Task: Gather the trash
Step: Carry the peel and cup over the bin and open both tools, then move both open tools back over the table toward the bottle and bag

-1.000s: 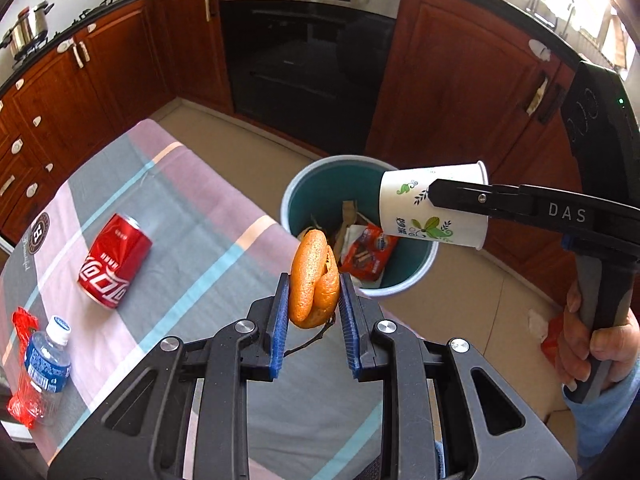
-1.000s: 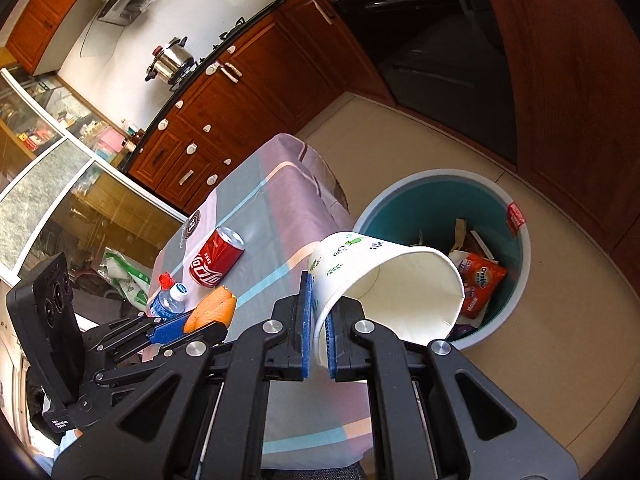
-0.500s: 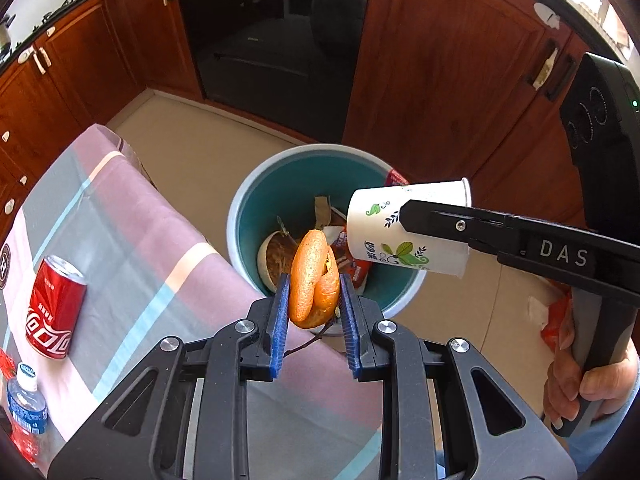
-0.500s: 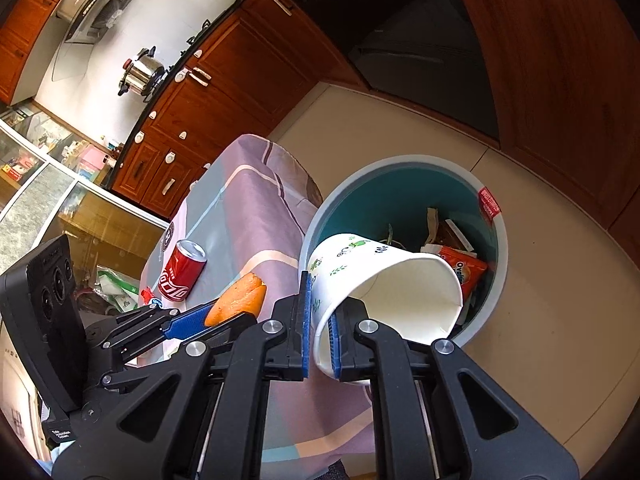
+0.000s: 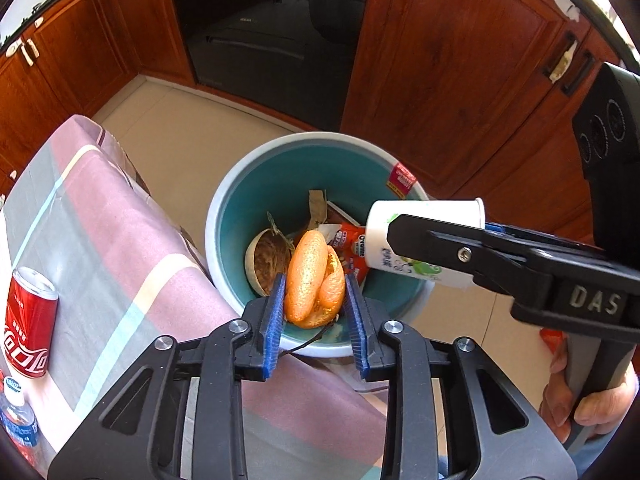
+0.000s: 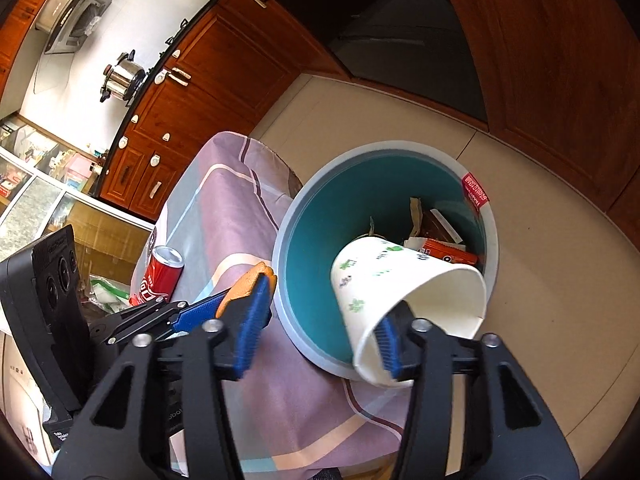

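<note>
My left gripper [image 5: 314,296] is shut on an orange peel [image 5: 314,280] and holds it over the near rim of a teal trash bin [image 5: 224,208] on the floor. My right gripper [image 6: 320,344] has its jaws spread wide. The white paper cup [image 6: 404,284] hangs on the right finger, tilted over the bin [image 6: 316,280]. The cup [image 5: 424,236] also shows in the left wrist view, above the bin's right side. A red cola can [image 5: 28,320] and a water bottle [image 5: 16,416] lie on the table.
The bin holds a snack wrapper [image 5: 352,244], a husk [image 5: 268,260] and paper scraps. The striped tablecloth [image 5: 120,248] ends right beside the bin. Wooden cabinets [image 5: 440,60] and a dark oven [image 5: 272,28] stand behind it. The other gripper's body [image 6: 52,312] is at the left.
Both grippers moved forward over the bin. The right gripper's jaws opened from shut on the cup's rim; the cup now hangs loose on one finger.
</note>
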Demonstrator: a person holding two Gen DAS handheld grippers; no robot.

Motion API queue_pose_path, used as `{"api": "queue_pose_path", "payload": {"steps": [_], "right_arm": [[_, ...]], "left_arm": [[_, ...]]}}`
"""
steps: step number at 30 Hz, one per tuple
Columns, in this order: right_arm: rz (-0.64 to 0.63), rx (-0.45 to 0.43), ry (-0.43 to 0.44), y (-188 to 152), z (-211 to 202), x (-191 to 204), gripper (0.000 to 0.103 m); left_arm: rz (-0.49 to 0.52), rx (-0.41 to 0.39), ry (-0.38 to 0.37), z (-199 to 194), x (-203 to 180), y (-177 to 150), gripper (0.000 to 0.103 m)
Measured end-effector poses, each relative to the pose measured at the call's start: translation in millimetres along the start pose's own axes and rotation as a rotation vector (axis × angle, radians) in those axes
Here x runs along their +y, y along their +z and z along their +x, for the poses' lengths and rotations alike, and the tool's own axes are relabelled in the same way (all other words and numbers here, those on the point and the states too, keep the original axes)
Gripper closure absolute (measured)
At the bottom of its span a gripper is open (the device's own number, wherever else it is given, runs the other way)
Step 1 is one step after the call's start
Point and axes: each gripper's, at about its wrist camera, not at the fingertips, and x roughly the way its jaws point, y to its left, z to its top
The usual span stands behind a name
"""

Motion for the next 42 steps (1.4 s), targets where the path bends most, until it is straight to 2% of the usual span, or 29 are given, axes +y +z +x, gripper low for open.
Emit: {"api": "queue_pose_path", "payload": {"steps": [2,5,8,11,15,19,23,30,34,42], "right_arm": [[-0.003,0.0,-0.001,0,0,1,0.047],[0.008,-0.007,0.004,-1,-1,2,0.029],[0.005,0.001,-0.005,-1,0,4,0.025],[0.018,0.031,0.013,-1,3,7,0.019],[0.065,0.087,0.042,1,12,9,0.017],[0.095,0.154,-0.04,5,25,14,0.017],[0.069,0.208,-0.097,8,37,22,0.017],[0.006,0.193,-0.151,8,37,43,0.017],[-0.019,0.184,-0.172,2,33,54,0.017],[-0.052,0.177,-0.174,-17,29,85,0.017]], "left_arm": [[-0.011,-0.005,0.005,0,2,1,0.043],[-0.011,-0.043,0.024,-8,1,2,0.037],[-0.017,-0.063,0.03,-14,1,2,0.03],[-0.027,-0.069,0.024,-17,2,3,0.027],[-0.028,-0.075,0.03,-19,1,0,0.025],[-0.048,-0.075,0.028,-20,7,-10,0.022],[-0.084,-0.072,0.011,-19,18,-20,0.022],[-0.14,-0.089,-0.033,-26,38,-28,0.021],[-0.157,-0.109,-0.045,-37,45,-37,0.015],[-0.177,-0.147,-0.016,-73,67,-74,0.011]]}}
